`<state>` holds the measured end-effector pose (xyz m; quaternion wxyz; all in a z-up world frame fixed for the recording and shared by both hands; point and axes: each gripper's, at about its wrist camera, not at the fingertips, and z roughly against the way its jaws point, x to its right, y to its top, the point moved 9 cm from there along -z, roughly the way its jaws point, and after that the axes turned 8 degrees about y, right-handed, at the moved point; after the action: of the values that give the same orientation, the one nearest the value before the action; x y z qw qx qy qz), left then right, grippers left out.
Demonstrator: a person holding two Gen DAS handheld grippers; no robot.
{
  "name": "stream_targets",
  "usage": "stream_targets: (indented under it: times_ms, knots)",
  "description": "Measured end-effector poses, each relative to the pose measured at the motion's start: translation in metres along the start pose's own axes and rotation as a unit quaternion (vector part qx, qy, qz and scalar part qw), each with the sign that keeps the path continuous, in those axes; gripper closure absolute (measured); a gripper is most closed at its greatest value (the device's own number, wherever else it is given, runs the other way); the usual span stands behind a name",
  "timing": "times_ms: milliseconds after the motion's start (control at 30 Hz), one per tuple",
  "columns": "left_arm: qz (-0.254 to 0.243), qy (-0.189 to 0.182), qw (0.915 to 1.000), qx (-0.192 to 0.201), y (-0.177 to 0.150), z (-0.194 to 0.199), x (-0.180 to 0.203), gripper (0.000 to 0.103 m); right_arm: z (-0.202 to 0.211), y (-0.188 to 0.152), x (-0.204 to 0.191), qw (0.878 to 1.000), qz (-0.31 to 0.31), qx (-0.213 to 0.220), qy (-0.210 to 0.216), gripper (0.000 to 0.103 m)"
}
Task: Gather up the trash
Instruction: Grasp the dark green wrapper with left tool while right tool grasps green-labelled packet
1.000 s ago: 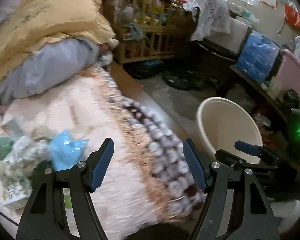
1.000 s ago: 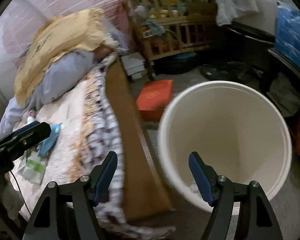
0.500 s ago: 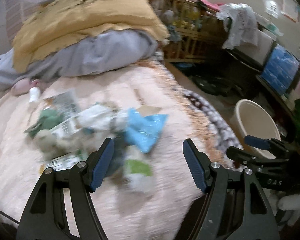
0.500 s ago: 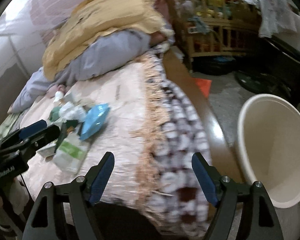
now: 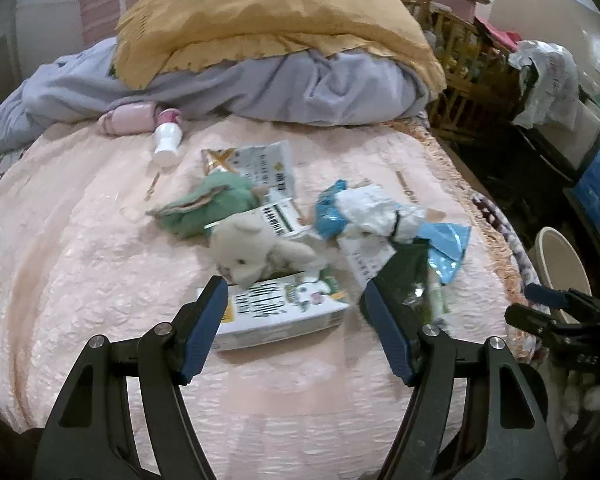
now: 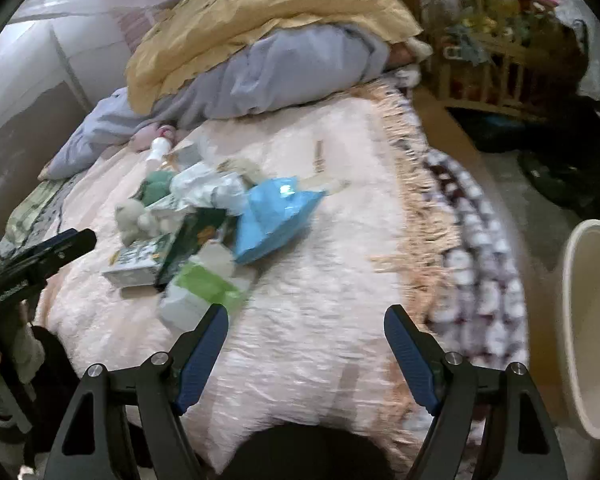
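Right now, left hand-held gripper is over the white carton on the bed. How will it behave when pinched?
The white carton looks boxy with crisp edges, so probably fairly stiff, though it may dent if empty. It lies flat on the soft bedspread, so it likely won't roll. The cream plush toy appears to rest on its far edge and may tumble off when the left hand-held gripper lifts.
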<state>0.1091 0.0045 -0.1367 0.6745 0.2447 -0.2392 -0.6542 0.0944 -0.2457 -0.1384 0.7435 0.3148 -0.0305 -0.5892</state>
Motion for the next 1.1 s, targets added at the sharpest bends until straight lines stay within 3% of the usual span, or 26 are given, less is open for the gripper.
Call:
stream_targets:
  times_ms: [167,367,400,433,500,567,633,833,1000,1067,1100]
  knots:
    - [0.01,-0.005,0.9999,-0.006,0.002,-0.005,-0.004,0.033,-0.028,0.001,-0.033,0.997,-0.015,-0.036,0.068,0.025]
    - [-0.001,-0.012,0.9999,-0.005,0.004,-0.005,0.0,0.033,-0.069,0.001,-0.05,0.993,-0.024,-0.076,0.085,0.025]
    - [-0.002,-0.014,0.9999,-0.006,0.004,-0.005,0.0,0.033,-0.075,-0.001,-0.049,0.993,-0.025,-0.081,0.08,0.031]
    - [-0.004,-0.016,0.9999,-0.007,0.004,-0.006,0.001,0.033,-0.079,-0.002,-0.049,0.993,-0.028,-0.083,0.079,0.051]
    - [-0.006,-0.018,0.9998,-0.008,0.004,-0.007,0.003,0.033,-0.081,-0.004,-0.051,0.993,-0.03,-0.083,0.083,0.06]
    - [-0.013,-0.027,0.9995,-0.011,0.003,-0.008,0.009,0.033,-0.071,-0.001,-0.054,0.994,-0.015,-0.069,0.082,0.076]
    - [-0.024,-0.041,0.9988,-0.014,0.001,-0.009,0.019,0.033,-0.056,0.001,-0.051,0.996,0.004,-0.056,0.066,0.081]
    - [-0.077,-0.072,0.9941,-0.023,-0.007,-0.019,0.069,0.032,-0.01,0.011,-0.021,1.0,0.019,-0.011,0.02,0.084]
    - [-0.105,-0.066,0.9912,-0.047,-0.01,-0.044,0.094,0.034,-0.003,0.009,0.009,1.0,-0.011,-0.02,0.006,0.084]
    - [-0.112,-0.062,0.9901,-0.058,-0.01,-0.057,0.099,0.045,-0.001,0.008,0.011,0.999,-0.023,-0.02,0.022,0.084]
    - [-0.115,-0.061,0.9891,-0.068,-0.012,-0.063,0.1,0.058,-0.001,0.008,0.008,0.999,-0.022,-0.021,0.031,0.077]
